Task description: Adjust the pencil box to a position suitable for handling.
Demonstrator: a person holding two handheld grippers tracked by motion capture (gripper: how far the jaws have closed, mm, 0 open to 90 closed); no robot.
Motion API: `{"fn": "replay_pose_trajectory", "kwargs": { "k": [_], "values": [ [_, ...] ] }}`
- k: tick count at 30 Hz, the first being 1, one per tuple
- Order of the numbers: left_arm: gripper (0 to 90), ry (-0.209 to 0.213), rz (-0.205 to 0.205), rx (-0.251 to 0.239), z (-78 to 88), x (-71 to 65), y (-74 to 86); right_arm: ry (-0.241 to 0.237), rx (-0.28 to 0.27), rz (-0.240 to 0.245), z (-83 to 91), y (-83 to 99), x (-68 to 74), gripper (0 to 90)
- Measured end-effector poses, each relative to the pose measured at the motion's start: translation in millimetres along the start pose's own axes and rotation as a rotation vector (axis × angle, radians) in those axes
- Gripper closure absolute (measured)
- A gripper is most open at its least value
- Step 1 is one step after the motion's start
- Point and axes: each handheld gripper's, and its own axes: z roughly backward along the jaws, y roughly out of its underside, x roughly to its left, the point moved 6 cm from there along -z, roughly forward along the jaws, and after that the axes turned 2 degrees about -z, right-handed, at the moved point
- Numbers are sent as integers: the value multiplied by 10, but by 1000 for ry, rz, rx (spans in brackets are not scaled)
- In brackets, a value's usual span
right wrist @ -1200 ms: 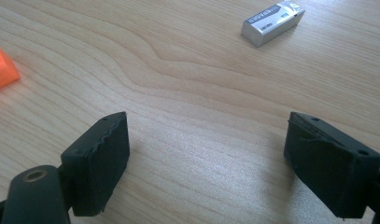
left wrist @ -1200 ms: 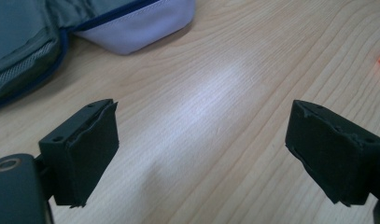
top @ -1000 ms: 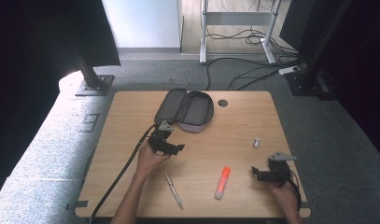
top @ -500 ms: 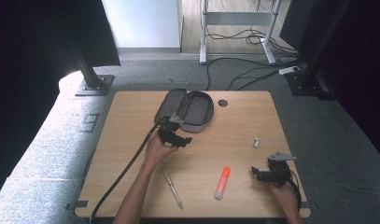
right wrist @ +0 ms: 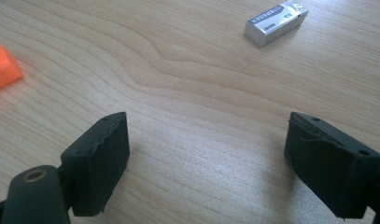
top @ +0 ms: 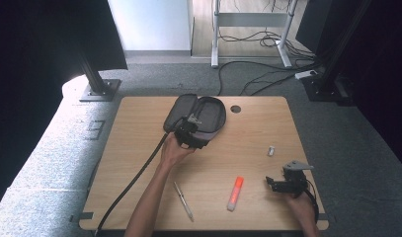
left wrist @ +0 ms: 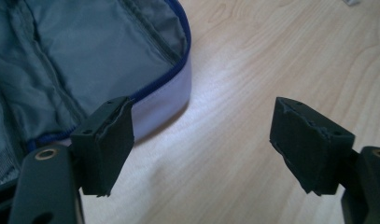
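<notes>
A wooden table [top: 139, 163] stands on grey carpet [top: 40, 163] (cables [top: 258, 79] trail behind).

Open grey pouch [top: 203, 118], table's far edge

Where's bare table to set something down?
Left half of the table, from the case down to the pen, apart from the left gripper's cable. Also between eraser and the far-right corner. Crowded: marker to right gripper.
</notes>
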Motion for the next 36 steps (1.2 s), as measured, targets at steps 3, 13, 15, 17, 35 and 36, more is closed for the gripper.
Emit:
{"fn": "replay_pose_trajectory", "kwargs": {
  "k": [3, 13, 15, 17, 35, 36],
  "values": [
    [233, 11, 11, 3, -47, 20, -40, 0, 0, 0, 0, 0, 0, 138],
    [323, 34, 20, 6, -238, 65, -200, 0, -1, 1, 0, 0, 0, 138],
    [339, 28, 17, 14, -262, 74, -208, 0, -2, 2, -1, -1, -2, 138],
    [365, 19, 4, 20, -307, 85, -228, 0, 0, 0, 0, 0, 0, 138],
    [677, 23, 33, 31, -501, 168, -206, -3, 0, 4, 0, 1, 2, 135],
    [699, 26, 31, 31, -496, 160, -204, -3, 0, 4, 0, 1, 3, 136]
  ]
}}
